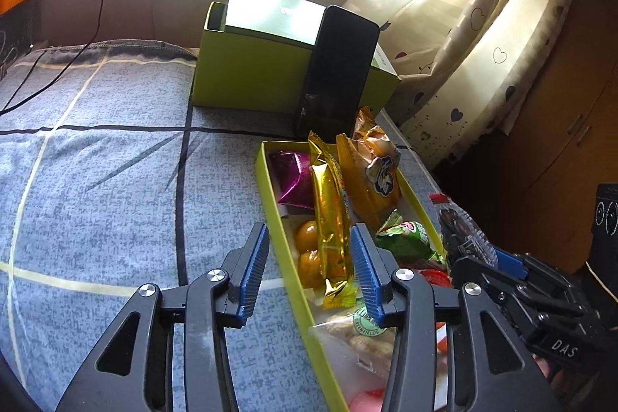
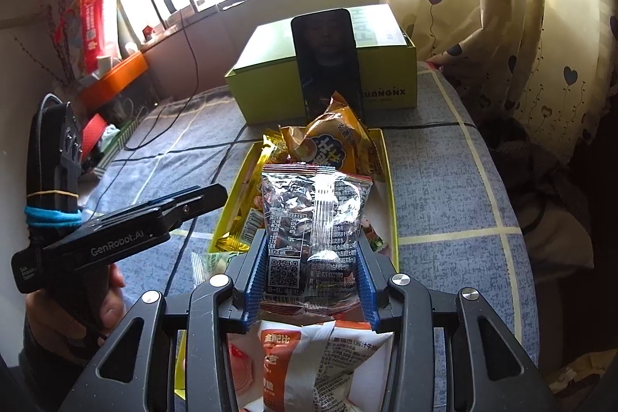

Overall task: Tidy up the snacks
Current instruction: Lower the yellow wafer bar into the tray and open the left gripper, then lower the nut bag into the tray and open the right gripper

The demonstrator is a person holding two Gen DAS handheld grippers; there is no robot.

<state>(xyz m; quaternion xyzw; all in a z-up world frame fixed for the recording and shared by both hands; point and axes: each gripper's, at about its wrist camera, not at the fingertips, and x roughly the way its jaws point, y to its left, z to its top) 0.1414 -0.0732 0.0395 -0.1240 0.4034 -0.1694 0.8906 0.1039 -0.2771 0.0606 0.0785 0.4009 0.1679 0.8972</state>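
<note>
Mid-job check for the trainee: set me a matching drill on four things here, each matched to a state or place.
Things:
1. left gripper
2. right gripper
3. phone
4. gold snack bar

States or places:
A. leans upright against the green box
B. shut on the clear dark snack packet
C. open, holding nothing
D. lies lengthwise in the yellow-green tray

Pairs: 1-C, 2-B, 3-A, 4-D

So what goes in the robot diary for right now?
left gripper: open above tray | right gripper: shut on silver packet | packet over tray
</note>
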